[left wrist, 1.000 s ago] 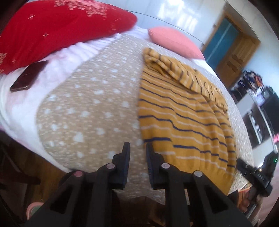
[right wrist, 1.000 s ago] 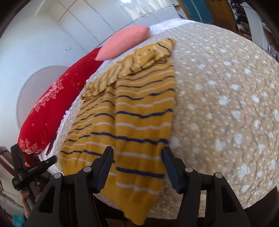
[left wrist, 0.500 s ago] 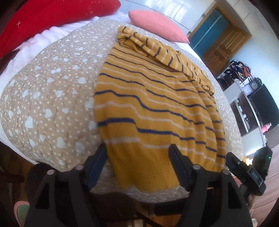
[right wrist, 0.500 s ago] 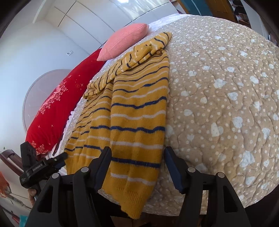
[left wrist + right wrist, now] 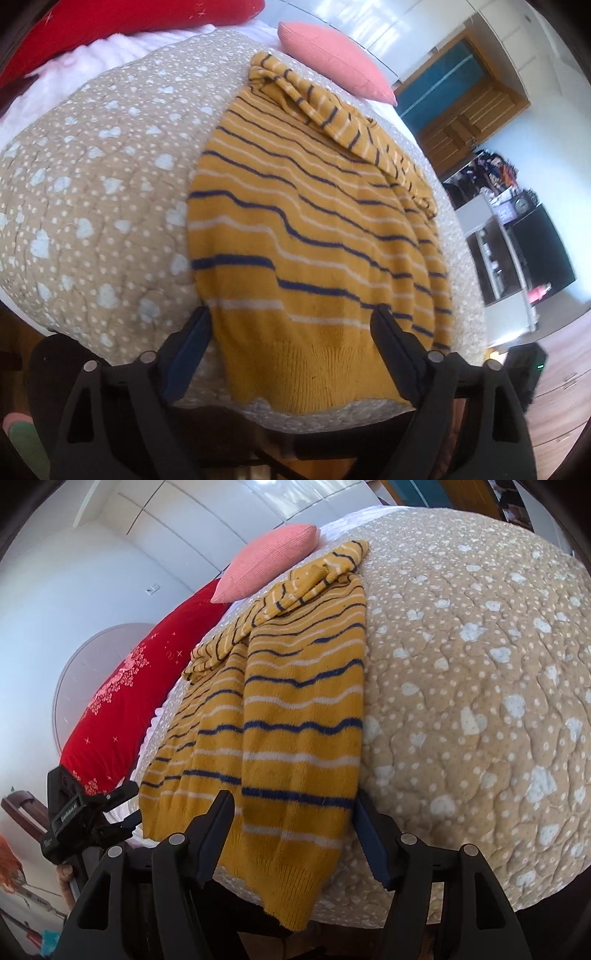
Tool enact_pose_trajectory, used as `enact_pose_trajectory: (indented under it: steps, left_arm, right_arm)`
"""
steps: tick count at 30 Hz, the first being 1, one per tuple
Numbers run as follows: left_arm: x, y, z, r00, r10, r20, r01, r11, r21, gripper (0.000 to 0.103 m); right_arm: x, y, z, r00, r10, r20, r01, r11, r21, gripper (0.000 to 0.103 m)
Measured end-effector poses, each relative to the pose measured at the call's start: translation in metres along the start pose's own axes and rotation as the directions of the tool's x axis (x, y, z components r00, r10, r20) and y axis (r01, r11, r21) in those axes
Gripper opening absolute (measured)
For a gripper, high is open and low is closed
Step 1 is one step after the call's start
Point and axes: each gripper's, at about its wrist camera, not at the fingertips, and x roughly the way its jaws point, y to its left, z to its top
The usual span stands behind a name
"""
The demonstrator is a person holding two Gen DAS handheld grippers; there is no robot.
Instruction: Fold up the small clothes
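Observation:
A mustard-yellow sweater [image 5: 303, 221] with navy and white stripes lies lengthwise on the bed, sleeves folded across its far end; its ribbed hem hangs over the near edge. It also shows in the right wrist view [image 5: 295, 720]. My left gripper [image 5: 291, 332] is open, its fingers either side of the hem's left corner, just above the cloth. My right gripper [image 5: 293, 816] is open, its fingers either side of the hem's right corner. The left gripper also shows in the right wrist view [image 5: 88, 805].
The bed has a beige quilt [image 5: 92, 177] with white hearts and dots. A pink pillow [image 5: 332, 59] and a red pillow [image 5: 122, 694] lie at the head. A wooden door [image 5: 469, 110] and a dark cabinet [image 5: 535, 251] stand to the right.
The left gripper has opened from nearly shut and moved right onto the hem's left corner. Both grippers have come closer to the hem.

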Motion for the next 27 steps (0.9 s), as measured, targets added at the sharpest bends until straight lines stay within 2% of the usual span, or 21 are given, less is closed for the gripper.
enact_pose_trajectory:
  steps: [2, 3, 4, 5, 6, 7, 8, 10, 14, 18, 22, 25, 27]
  left_arm:
    - [0.002, -0.009, -0.005, 0.999, 0.042, 0.012, -0.043, 0.998, 0.049, 0.085]
    - [0.002, -0.012, -0.006, 0.998, 0.059, 0.015, -0.060, 0.996, 0.071, 0.068]
    - [0.001, -0.015, -0.007, 0.997, 0.079, 0.013, -0.080, 0.992, 0.097, 0.038]
    - [0.001, -0.016, -0.007, 0.996, 0.088, 0.006, -0.088, 0.990, 0.107, 0.024]
    - [0.000, -0.015, -0.007, 0.997, 0.082, -0.006, -0.081, 0.991, 0.111, 0.011]
    - [-0.005, -0.013, -0.005, 0.999, 0.049, -0.011, -0.048, 0.994, 0.097, 0.011]
    - [-0.009, -0.012, -0.004, 0.999, 0.035, -0.004, -0.034, 0.996, 0.088, 0.011]
    - [-0.019, -0.013, 0.002, 1.000, 0.018, 0.011, -0.019, 0.997, 0.076, 0.011]
    - [-0.041, -0.020, 0.029, 0.996, -0.072, 0.060, 0.070, 0.997, 0.033, 0.011]
    - [-0.037, -0.036, 0.081, 0.991, -0.100, 0.094, 0.098, 0.995, 0.027, 0.011]
    - [-0.001, -0.053, 0.156, 0.991, -0.083, 0.103, 0.079, 0.996, 0.042, 0.011]
    - [0.046, -0.053, 0.208, 0.996, -0.077, 0.055, 0.078, 0.997, -0.010, 0.011]
    - [0.074, -0.047, 0.226, 0.998, -0.067, 0.018, 0.068, 0.997, -0.048, 0.011]
  right_arm:
    - [0.004, 0.002, -0.005, 0.999, 0.019, -0.036, -0.019, 1.000, -0.001, 0.070]
    - [0.006, 0.003, -0.007, 0.998, 0.023, -0.050, -0.023, 1.000, -0.004, 0.070]
    - [0.008, 0.005, -0.009, 0.998, 0.022, -0.064, -0.022, 1.000, -0.012, 0.065]
    - [0.010, 0.007, -0.012, 0.997, 0.006, -0.074, -0.009, 1.000, -0.028, 0.050]
    - [0.011, 0.009, -0.012, 0.997, -0.018, -0.081, 0.014, 0.999, -0.045, 0.042]
    - [0.011, 0.011, -0.012, 0.996, -0.024, -0.088, 0.019, 0.998, -0.059, 0.025]
    - [0.009, 0.012, -0.009, 0.995, 0.005, -0.097, -0.011, 0.998, -0.058, 0.017]
    - [-0.001, 0.019, 0.001, 0.995, 0.057, -0.080, -0.062, 0.997, -0.055, 0.016]
    - [-0.022, 0.040, 0.032, 0.992, 0.125, -0.020, -0.126, 0.987, -0.099, 0.015]
    - [-0.020, 0.051, 0.082, 0.983, 0.182, 0.021, -0.178, 0.978, -0.110, 0.015]
    - [0.004, 0.058, 0.148, 0.981, 0.180, 0.066, -0.171, 0.978, -0.118, 0.015]
    - [0.037, 0.051, 0.197, 0.983, 0.171, 0.061, -0.167, 0.983, -0.070, 0.015]
    - [0.064, 0.044, 0.223, 0.991, 0.130, 0.044, -0.128, 0.990, -0.058, 0.015]
